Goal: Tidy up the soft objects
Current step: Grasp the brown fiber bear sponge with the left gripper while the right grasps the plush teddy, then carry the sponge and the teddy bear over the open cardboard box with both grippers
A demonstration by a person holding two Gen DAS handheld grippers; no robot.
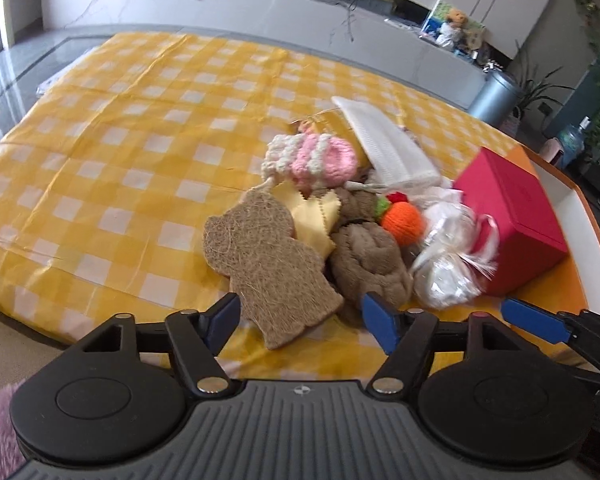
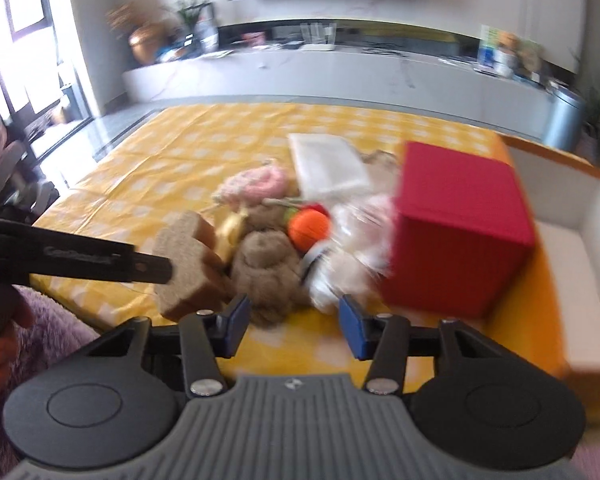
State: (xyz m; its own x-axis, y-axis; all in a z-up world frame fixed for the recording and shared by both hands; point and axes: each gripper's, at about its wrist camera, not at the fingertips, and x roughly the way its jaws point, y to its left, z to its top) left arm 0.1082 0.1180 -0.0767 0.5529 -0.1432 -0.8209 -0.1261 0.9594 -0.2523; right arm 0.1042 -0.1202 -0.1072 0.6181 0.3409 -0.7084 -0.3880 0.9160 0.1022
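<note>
Yellow-checked cloth (image 1: 100, 160) held the soft pile just left of the red box (image 1: 512, 216); both grippers, left (image 1: 300, 320) and right (image 2: 296, 326), gaped empty, first pick pending, likely the loofah pad (image 1: 260, 256).

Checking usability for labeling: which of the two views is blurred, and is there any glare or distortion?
Left wrist view: mostly sharp, the loofah pad shows fibres; fisheye bends the tablecloth edges. Right wrist view: motion-smeared, red box and orange knitted ball soft-edged; window at left blown out.
</note>
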